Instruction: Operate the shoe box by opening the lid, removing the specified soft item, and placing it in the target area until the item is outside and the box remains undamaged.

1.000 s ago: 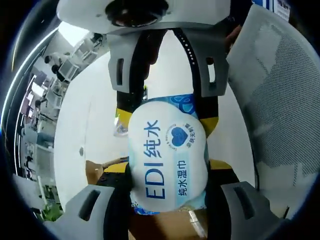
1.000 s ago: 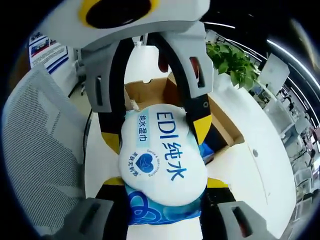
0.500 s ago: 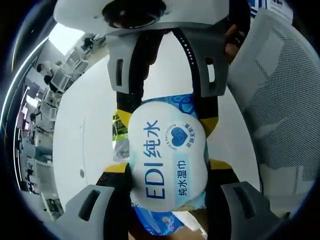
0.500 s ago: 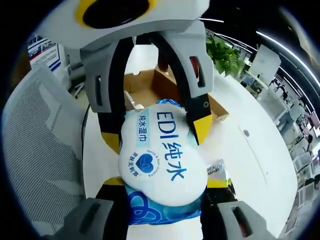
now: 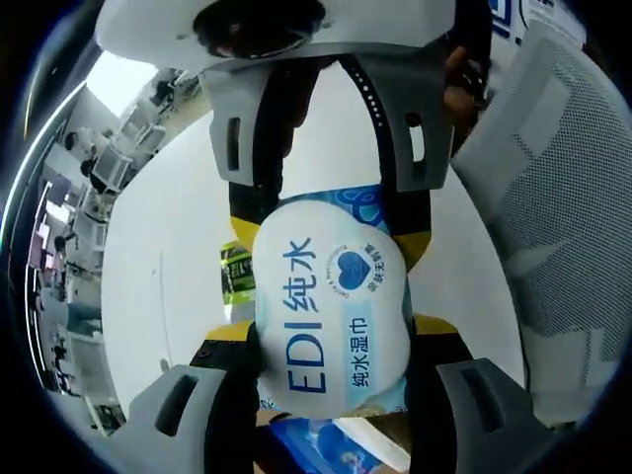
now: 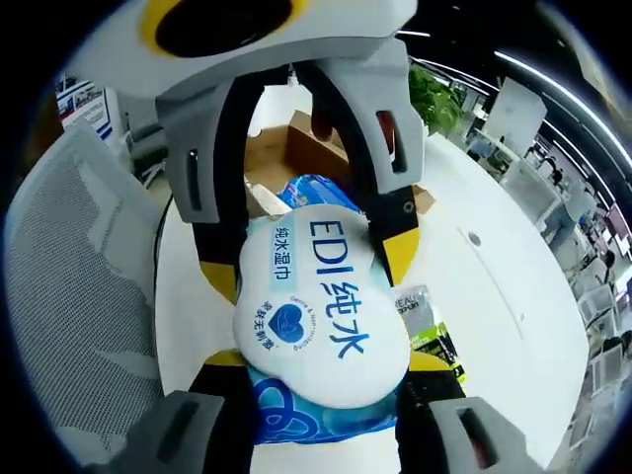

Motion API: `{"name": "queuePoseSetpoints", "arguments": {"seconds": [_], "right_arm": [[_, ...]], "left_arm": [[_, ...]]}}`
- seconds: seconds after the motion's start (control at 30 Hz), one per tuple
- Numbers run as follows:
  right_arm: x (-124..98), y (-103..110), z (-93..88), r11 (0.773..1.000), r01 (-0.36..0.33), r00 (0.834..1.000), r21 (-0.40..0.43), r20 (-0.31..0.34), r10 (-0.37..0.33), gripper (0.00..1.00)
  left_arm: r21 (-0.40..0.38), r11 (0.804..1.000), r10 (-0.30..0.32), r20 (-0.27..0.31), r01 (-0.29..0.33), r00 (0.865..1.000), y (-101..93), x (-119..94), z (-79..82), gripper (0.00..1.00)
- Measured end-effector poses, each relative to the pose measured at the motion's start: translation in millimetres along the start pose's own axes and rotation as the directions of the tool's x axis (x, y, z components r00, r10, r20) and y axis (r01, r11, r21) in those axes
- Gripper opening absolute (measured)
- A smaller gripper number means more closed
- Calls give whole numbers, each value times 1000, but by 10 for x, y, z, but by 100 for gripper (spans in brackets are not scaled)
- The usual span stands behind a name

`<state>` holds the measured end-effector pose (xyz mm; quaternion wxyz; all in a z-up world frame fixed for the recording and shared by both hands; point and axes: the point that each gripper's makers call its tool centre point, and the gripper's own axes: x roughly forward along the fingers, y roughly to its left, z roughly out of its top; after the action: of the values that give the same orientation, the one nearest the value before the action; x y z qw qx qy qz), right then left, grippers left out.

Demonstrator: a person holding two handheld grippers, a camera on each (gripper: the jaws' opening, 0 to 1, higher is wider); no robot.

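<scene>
A white table (image 6: 494,296) is seen beneath both tools, and a grey mesh chair (image 5: 563,178) is stationed beside one of its edges; the same chair is recorded at the left of the right gripper view. An open cardboard shoe box (image 6: 296,148) is observed on the table, well in from the edge nearest the chair, with a blue packet (image 6: 316,188) lying inside it. The wet-wipe pack (image 5: 331,306), white-faced with blue lettering and a blue heart, is held clear above the table and outside the box, between the two tools. The left tool (image 5: 326,395) is noted closed on one end of the pack, its jaws pressed against the pack's sides. The right tool (image 6: 316,395) is noted closed on the opposite end in the same manner, so that the pack is gripped from both ends at once. A small green and black sachet (image 6: 430,326) is recorded lying flat on the table, near the box and apart from it. A potted plant (image 6: 439,94) is noted beyond the box, toward the far edge of the table.
</scene>
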<state>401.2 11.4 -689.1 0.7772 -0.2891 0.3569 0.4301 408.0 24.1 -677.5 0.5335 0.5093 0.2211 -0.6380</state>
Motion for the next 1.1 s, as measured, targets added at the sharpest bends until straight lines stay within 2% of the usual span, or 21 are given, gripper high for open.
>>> {"name": "queuePoseSetpoints", "arguments": {"seconds": [0.47,0.93,1.1], "right_arm": [[13,-349,-102,999,-16,1000,-37,-20,15,53],[196,-730,-161,996,-37,999,-78,-40,34,53],[285,-796,-205,995,-56,998,-83,-44,53,53]], "left_arm": [[-39,999,17,21,-17,1000,322,154,63,59],[-90,995,39,21,-37,999,677,367,-44,59],[-104,994,32,19,-30,999,721,448,-80,59]]}}
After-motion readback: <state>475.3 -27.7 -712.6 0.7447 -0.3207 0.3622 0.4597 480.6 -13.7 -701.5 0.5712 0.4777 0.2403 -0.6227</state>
